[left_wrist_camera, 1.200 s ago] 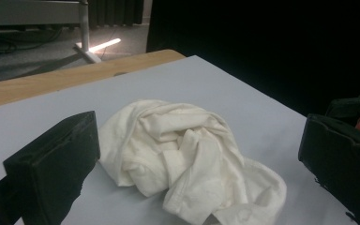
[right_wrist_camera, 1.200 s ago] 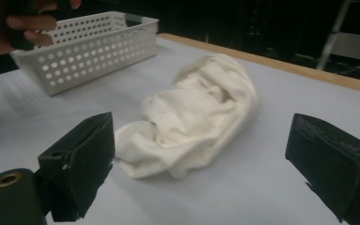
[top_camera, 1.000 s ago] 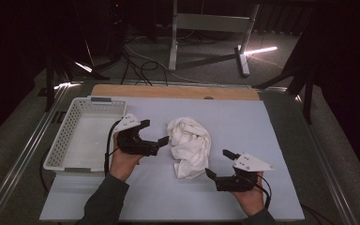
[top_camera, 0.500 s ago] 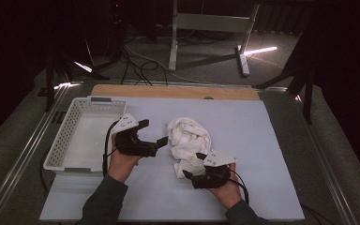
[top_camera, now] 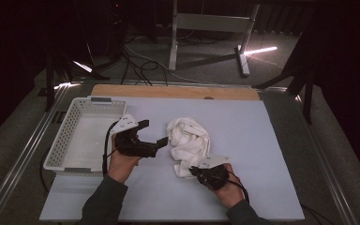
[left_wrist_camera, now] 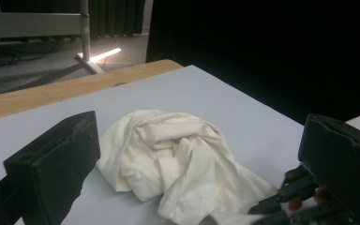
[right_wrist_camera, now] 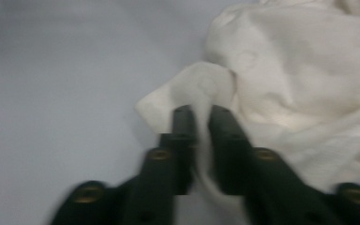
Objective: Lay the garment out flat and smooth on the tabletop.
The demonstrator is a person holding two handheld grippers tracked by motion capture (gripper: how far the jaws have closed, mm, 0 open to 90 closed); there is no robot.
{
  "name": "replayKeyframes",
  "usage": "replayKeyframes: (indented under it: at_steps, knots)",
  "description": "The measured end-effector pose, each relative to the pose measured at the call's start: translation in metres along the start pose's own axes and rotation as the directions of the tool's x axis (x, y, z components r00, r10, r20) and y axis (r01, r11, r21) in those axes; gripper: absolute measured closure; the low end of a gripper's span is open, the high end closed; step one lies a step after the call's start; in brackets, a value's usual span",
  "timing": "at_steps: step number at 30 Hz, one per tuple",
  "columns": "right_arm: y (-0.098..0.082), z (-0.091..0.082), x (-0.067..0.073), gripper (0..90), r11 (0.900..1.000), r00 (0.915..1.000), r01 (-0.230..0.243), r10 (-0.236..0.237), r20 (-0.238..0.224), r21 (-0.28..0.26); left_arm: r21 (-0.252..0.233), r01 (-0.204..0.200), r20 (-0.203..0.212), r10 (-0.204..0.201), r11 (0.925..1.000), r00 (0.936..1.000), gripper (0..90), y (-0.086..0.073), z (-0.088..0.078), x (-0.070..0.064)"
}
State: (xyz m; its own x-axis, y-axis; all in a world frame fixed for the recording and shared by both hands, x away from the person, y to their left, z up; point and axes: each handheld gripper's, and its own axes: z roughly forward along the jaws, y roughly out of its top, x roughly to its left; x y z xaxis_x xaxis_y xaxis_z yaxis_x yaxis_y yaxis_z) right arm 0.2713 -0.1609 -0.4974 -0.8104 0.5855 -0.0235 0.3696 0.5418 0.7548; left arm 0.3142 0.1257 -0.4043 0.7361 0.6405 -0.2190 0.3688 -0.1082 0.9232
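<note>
Cloth [right_wrist_camera: 290, 89] corner pinched, hidden between right tongs [right_wrist_camera: 201, 117]

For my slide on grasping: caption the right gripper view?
Right gripper pinches a corner of the crumpled white cloth on the grey mat.

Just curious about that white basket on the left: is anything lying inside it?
No, the basket beside the left tool shows a bare white floor in the high view.
</note>
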Motion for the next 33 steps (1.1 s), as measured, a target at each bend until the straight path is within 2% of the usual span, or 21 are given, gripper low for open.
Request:
replayKeyframes:
  at_steps: [1,3,4,5,7,8,12,13,14,15,22,23,24,28,30,33]
  knots:
    - [0.0,0.0,0.0,87.0,1.0,1.0,0.0,0.0,0.0,0.0,-0.001,0.001,0.0,-0.001,1.0,1.0,0.3,0.0,0.0,0.0]
    - [0.0,-0.009,-0.005,87.3,1.0,0.9999,0.01,-0.01,0.008,-0.009,0.001,0.001,0.001,-0.001,1.0,1.0,0.3,0.0,0.0,0.0]
    - [-0.002,-0.02,-0.009,87.2,1.0,0.9999,0.006,-0.006,0.015,-0.025,0.0,0.0,0.001,0.0,1.0,1.0,0.3,0.0,0.0,0.0]
    - [-0.002,-0.02,-0.009,87.2,1.0,0.9999,0.006,-0.006,0.015,-0.025,0.003,-0.001,0.001,0.001,1.0,1.0,0.3,0.0,0.0,0.0]
    - [-0.003,-0.038,-0.017,87.2,0.998,0.9992,-0.015,0.018,0.037,-0.058,0.003,-0.001,0.001,0.001,1.0,1.0,0.3,0.0,0.0,-0.001]
    - [-0.003,-0.038,-0.017,87.2,0.998,0.9992,-0.015,0.018,0.037,-0.058,0.004,-0.002,0.001,0.002,1.0,1.0,0.3,-0.001,0.001,-0.001]
    - [-0.008,-0.063,-0.032,87.2,0.995,0.9938,-0.043,0.052,0.098,-0.093,0.009,-0.004,0.003,0.004,1.0,1.0,0.4,-0.001,0.001,-0.001]
    - [-0.014,-0.073,-0.041,87.2,0.992,0.9894,-0.065,0.078,0.123,-0.107,0.008,-0.001,0.005,0.001,1.0,1.0,0.3,-0.001,0.002,-0.001]
    - [-0.014,-0.073,-0.041,87.2,0.992,0.9894,-0.065,0.078,0.123,-0.107,0.009,0.0,0.004,0.0,1.0,1.0,0.3,-0.001,0.002,-0.002]
    - [-0.017,-0.076,-0.045,87.2,0.988,0.9859,-0.092,0.108,0.128,-0.12,0.011,-0.001,0.003,0.001,0.9999,1.0,0.4,-0.002,0.003,-0.002]
    - [-0.034,-0.095,-0.07,87.2,0.978,0.9593,-0.159,0.185,0.213,-0.133,0.017,-0.001,0.004,0.0,0.9998,1.0,0.3,-0.003,0.004,-0.002]
    - [-0.036,-0.098,-0.074,87.1,0.975,0.9529,-0.171,0.2,0.228,-0.141,0.017,0.0,0.004,0.0,0.9998,1.0,0.3,-0.003,0.004,-0.002]
    - [-0.036,-0.098,-0.074,87.1,0.975,0.9529,-0.171,0.2,0.228,-0.141,0.018,0.0,0.004,0.0,0.9998,1.0,0.3,-0.003,0.004,-0.002]
    - [-0.04,-0.1,-0.08,87.1,0.971,0.9403,-0.192,0.224,0.256,-0.145,0.017,0.001,0.004,-0.001,0.9999,1.0,0.4,-0.003,0.004,-0.002]
    - [-0.04,-0.102,-0.083,87.1,0.972,0.9358,-0.191,0.223,0.273,-0.138,0.016,0.002,0.004,-0.002,0.9999,1.0,0.4,-0.003,0.004,-0.002]
    - [-0.041,-0.103,-0.088,87.2,0.968,0.9189,-0.211,0.244,0.31,-0.137,0.018,0.001,0.004,-0.001,0.9998,1.0,0.4,-0.004,0.005,-0.002]
